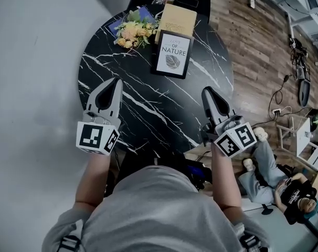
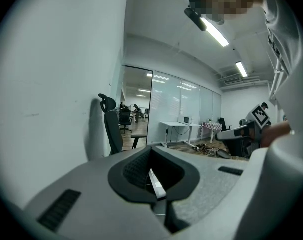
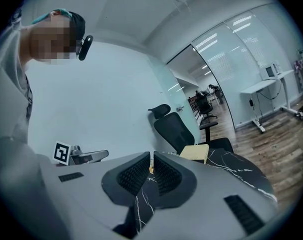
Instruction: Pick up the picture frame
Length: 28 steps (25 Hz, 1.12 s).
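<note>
The picture frame (image 1: 172, 54) is black with a white print of a leaf. It stands propped at the far side of the round black marble table (image 1: 148, 109). My left gripper (image 1: 117, 81) hovers over the table's near left, well short of the frame, with its jaws together and nothing in them. My right gripper (image 1: 207, 91) is over the near right part of the table, also shut and empty. In the left gripper view the left gripper (image 2: 151, 149) faces the wall and the office. The right gripper (image 3: 151, 157) looks across the table top (image 3: 241, 173); the frame is hidden from both.
A bunch of yellow flowers (image 1: 131, 31) lies left of the frame and a tan box (image 1: 176, 19) lies behind it, also in view as the tan box (image 3: 195, 152). A black office chair (image 3: 179, 129) stands beyond the table. A person (image 1: 277, 185) sits on the wooden floor at right. A white wall (image 1: 33, 62) runs along the left.
</note>
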Motion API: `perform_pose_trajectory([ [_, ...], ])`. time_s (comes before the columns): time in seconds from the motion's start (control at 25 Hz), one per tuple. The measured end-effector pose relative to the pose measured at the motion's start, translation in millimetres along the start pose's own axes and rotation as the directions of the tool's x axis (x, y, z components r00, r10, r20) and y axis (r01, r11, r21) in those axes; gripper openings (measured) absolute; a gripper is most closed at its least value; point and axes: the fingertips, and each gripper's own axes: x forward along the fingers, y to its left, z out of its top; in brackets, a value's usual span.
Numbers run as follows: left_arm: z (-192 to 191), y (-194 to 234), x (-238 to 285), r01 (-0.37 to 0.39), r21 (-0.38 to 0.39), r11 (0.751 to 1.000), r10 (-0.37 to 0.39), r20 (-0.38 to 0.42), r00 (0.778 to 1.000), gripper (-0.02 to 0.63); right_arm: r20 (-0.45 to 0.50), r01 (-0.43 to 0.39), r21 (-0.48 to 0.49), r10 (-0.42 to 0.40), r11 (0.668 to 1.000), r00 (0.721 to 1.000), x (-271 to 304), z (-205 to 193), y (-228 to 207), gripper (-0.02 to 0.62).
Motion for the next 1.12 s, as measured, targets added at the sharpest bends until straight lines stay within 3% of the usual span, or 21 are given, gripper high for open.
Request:
perform_pose_trajectory([
  [0.64, -38.0, 15.5, 41.6, -0.014, -0.025, 1.000, 0.012, -0.074, 0.997, 0.005, -0.132, 0.094, 0.073, -0.084, 0.993, 0.988, 71.2, -31.7, -114.7, 0.031],
  [0.96, -53.4, 13.1, 56.7, -0.013, -0.034, 0.999, 0.010, -0.097, 0.995, 0.005, -0.203, 0.110, 0.231, -0.063, 0.967, 0.977, 101.5, -89.4, -161.1, 0.032],
  [1.12, -56.0, 12.7, 63.0, -0.006, -0.028, 1.000, 0.003, -0.102, 0.995, 0.005, -0.252, 0.107, 0.286, -0.033, 0.952, 0.967, 117.0, -114.8, -172.2, 0.094],
])
